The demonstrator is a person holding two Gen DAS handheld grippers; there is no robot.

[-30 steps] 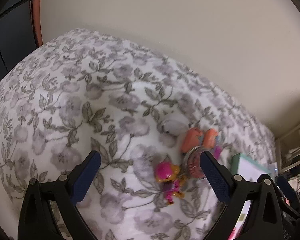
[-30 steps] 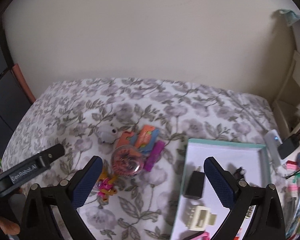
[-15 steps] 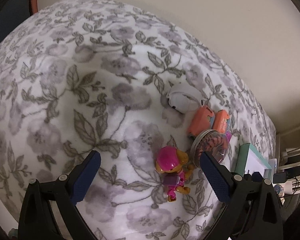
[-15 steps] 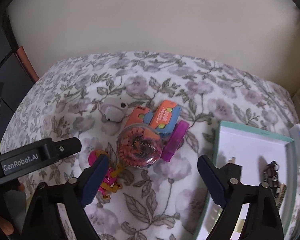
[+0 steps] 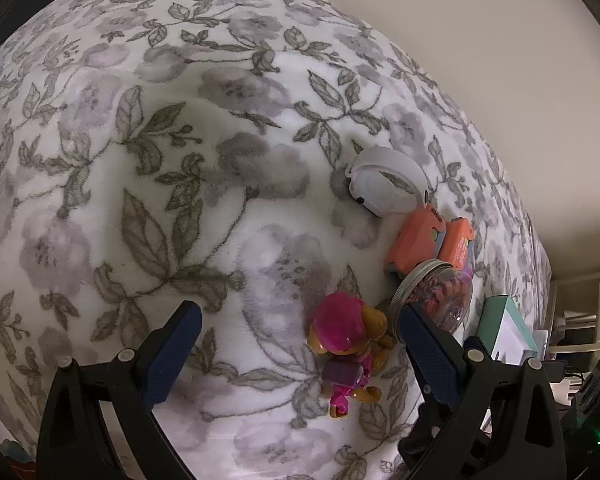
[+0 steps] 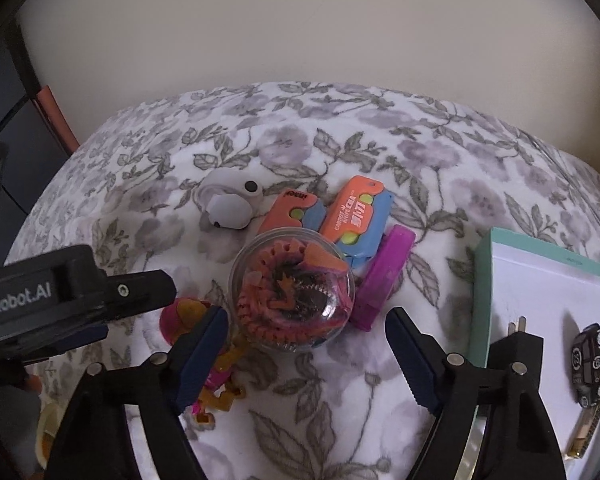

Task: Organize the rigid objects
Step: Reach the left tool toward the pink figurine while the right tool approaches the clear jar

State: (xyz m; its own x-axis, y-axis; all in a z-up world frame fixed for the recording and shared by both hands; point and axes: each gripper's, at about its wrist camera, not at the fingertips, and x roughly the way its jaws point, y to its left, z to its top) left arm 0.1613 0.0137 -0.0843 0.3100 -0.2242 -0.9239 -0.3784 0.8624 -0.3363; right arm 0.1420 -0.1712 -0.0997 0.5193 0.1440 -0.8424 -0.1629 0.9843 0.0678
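On the flowered blanket [image 6: 440,152] the toys lie in a loose cluster, seen from the right wrist. At far left the left gripper [image 6: 140,292] reaches in from the side, its tip just over the pink figure [image 6: 216,376]; in its own view the left gripper [image 5: 296,340] has its jaws wide apart, with the pink figure [image 5: 348,344] lying between them near the right finger and neither pad touching it. Next comes the white earbud case [image 6: 228,204], resting on the blanket behind the rest. In the middle sits the clear dome [image 6: 292,292], filled with an orange and pink coiled toy, touching the two orange and blue cases [image 6: 340,216] behind it and the purple case [image 6: 384,280] at its right. The right gripper [image 6: 304,344] hangs just in front of the dome; its jaws have just been closing yet stand apart, the left finger [image 6: 204,344] close by the dome's edge and over the pink figure, the right finger [image 6: 412,356] clear of it, nothing gripped. At right lies the teal box [image 6: 484,280], open, with a black plug [image 6: 520,340] and a small black car [image 6: 590,364] on its white floor.
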